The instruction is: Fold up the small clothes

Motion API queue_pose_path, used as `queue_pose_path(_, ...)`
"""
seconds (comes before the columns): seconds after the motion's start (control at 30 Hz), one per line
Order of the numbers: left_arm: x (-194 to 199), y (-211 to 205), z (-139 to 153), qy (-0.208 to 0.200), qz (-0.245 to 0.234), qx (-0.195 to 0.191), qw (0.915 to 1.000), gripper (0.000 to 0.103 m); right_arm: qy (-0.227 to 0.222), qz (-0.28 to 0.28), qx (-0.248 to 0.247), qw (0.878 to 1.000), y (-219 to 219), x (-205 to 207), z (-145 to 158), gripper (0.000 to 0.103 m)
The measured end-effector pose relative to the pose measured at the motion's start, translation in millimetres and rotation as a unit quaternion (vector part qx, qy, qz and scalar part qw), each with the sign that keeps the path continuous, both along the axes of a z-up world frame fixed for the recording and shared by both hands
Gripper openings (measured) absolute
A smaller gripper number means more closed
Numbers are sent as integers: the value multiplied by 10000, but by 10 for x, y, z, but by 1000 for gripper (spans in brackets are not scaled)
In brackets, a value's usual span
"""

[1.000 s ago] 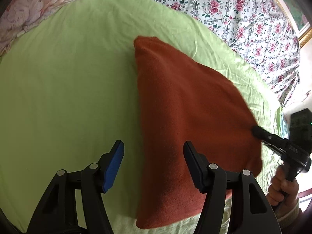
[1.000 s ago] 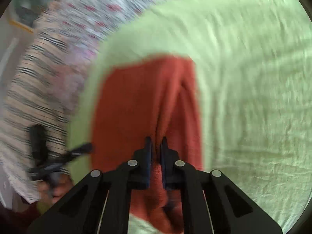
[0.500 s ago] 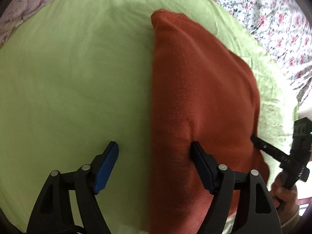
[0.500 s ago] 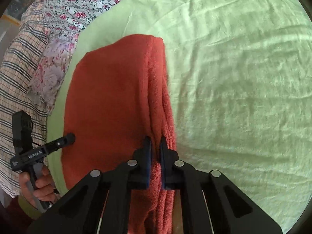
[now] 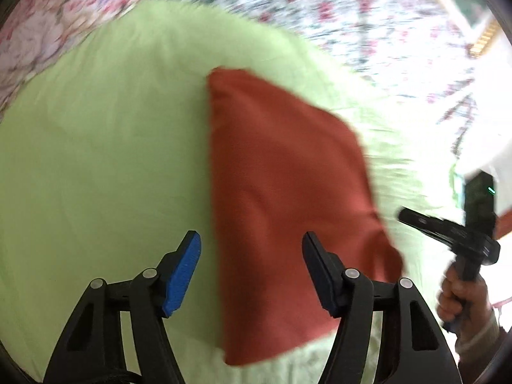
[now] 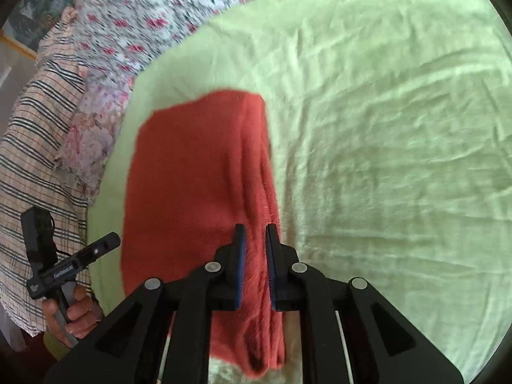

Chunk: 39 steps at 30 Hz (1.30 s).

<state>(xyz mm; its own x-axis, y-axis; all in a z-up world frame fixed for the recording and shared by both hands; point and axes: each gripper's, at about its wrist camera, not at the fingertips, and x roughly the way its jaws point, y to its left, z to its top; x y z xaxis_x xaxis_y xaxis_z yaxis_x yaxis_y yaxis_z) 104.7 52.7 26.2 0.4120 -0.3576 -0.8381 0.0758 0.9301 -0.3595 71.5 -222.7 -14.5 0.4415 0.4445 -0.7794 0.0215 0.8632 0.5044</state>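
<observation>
A folded rust-red knit garment (image 5: 281, 198) lies flat on a light green sheet (image 5: 105, 160). My left gripper (image 5: 251, 270) is open and empty above the garment's near left edge. In the left wrist view my right gripper (image 5: 404, 214) is off the garment's right corner. In the right wrist view my right gripper (image 6: 255, 257) has its jaws a small gap apart over the garment's (image 6: 192, 192) thick folded right edge; the cloth lies below, not pinched. My left gripper (image 6: 110, 243) shows at the garment's left side.
The green sheet (image 6: 384, 128) covers a bed. Floral bedding (image 5: 336, 16) lies along the far side, and floral (image 6: 134, 32) and striped plaid cloth (image 6: 35, 147) lie at the left in the right wrist view. A framed picture (image 5: 480, 28) is at the far corner.
My right gripper has opened slightly and let go of the garment's folded edge, drawing back off the corner. My left gripper has pulled back and up; the garment now lies flat.
</observation>
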Motion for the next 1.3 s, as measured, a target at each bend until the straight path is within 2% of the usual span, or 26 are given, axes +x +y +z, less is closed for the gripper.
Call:
queue_pose_path(0.13, -200, -194, 43, -119, -546, -305, 9980, 62, -260, 349, 109, 9990, 185, -166, 200, 14)
queue_pose_path(0.27, -251, -362, -58, 42, -802, -198, 9966, 57, -196, 762, -89, 9969, 496, -242, 148, 14)
queue_pose_path(0.4, -207, -318, -40, 17, -707, -45, 9975, 57, -148, 793, -113, 9967, 583, -245, 123, 15)
queue_pose_path(0.43, -155, -261, -18, 0, -634, -10, 9980, 58, -171, 760, -131, 9969, 571, -219, 143, 18)
queue_pose_path(0.5, 39, -160, -2, -33, -441, -18, 9990, 63, -222, 622, -190, 9976, 518, -105, 199, 49)
queue_pose_path(0.53, 146, -98, -9, -35, -298, -24, 9995, 63, -281, 535, -159, 9980, 468, -20, 222, 53)
queue_pose_path(0.6, 389, -3, -60, 44, -22, -62, 10000, 63, -398, 396, -120, 9983, 386, 177, 224, 53)
queue_pose_path(0.67, 638, 85, -140, 155, 215, -238, 9994, 64, -376, 257, -89, 9989, 304, 440, 171, 53)
queue_pose_path(0.73, 814, 143, -216, 260, 362, -236, 9987, 64, -323, 167, -23, 9993, 254, 678, 96, 53)
queue_pose_path(0.83, 1003, 171, -338, 386, 535, 110, 9978, 62, -183, 165, -57, 9997, 216, 914, -34, 50)
queue_pose_path(0.9, 1064, 173, -400, 479, 602, 235, 9968, 63, 55, 245, -109, 9996, 242, 1032, -172, 14)
queue_pose_path(0.93, 1078, 173, -407, 464, 632, 263, 9966, 63, 131, 253, -286, 9992, 254, 1067, -205, 14)
queue_pose_path(1.03, 1114, 123, -453, 398, 635, 583, 9955, 64, -157, 162, -251, 9994, 193, 1043, -79, 11)
queue_pose_path(1.2, 1168, 62, -566, 460, 641, 864, 9931, 69, 131, 86, -497, 9986, 185, 1126, -315, 11)
queue_pose_path(1.3, 1085, 44, -431, 391, 631, 882, 9933, 61, 180, -3, -411, 9990, 159, 1149, -269, 13)
